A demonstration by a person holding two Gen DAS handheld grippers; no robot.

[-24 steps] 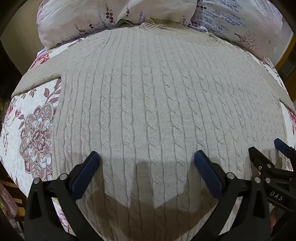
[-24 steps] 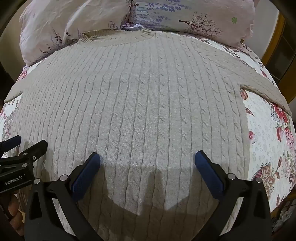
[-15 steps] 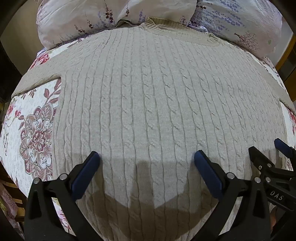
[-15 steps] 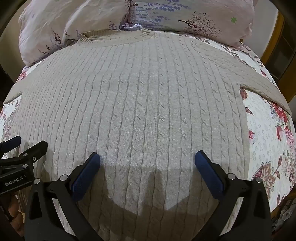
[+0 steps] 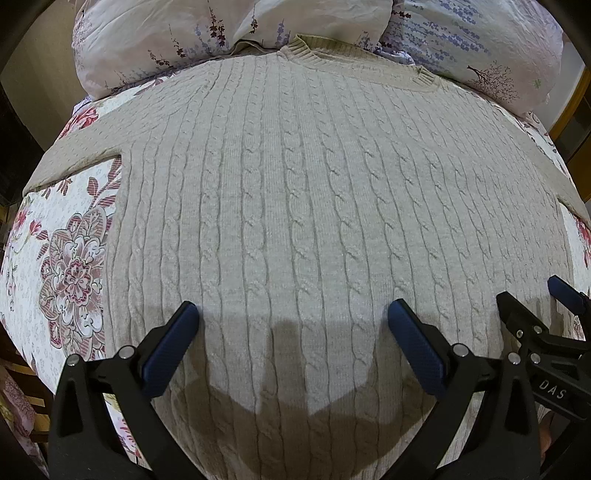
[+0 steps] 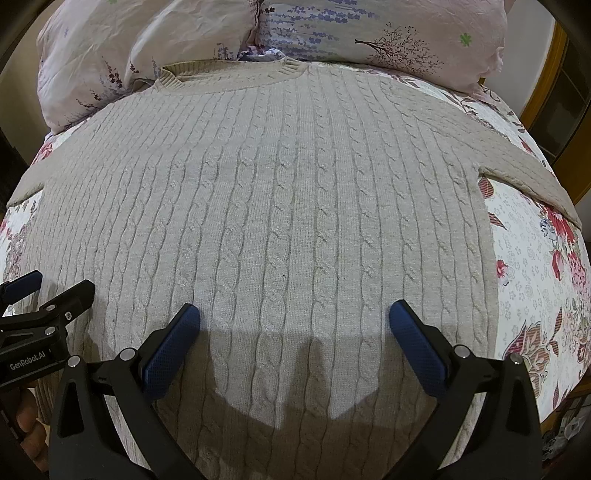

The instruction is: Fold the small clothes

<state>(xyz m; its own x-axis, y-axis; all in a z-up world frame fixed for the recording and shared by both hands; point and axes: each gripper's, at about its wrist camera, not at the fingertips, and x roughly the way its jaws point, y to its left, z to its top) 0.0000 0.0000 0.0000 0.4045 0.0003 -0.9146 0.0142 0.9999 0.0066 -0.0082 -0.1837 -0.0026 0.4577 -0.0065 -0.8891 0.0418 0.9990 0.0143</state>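
A beige cable-knit sweater [image 5: 314, 206] lies flat and face up on the bed, collar [image 5: 354, 62] at the far end, sleeves spread out to both sides. It also fills the right wrist view [image 6: 295, 206]. My left gripper [image 5: 293, 314] is open and empty, hovering over the sweater's lower left part. My right gripper [image 6: 295, 314] is open and empty over the lower right part. Each gripper shows at the edge of the other's view, the right gripper in the left wrist view [image 5: 535, 325] and the left gripper in the right wrist view [image 6: 40, 295].
A floral bedspread [image 5: 70, 266] lies under the sweater and shows on both sides [image 6: 535, 266]. Two pale floral pillows [image 5: 221, 33] [image 6: 369, 29] lie against the collar at the far end. A wooden frame [image 6: 546, 74] stands at the far right.
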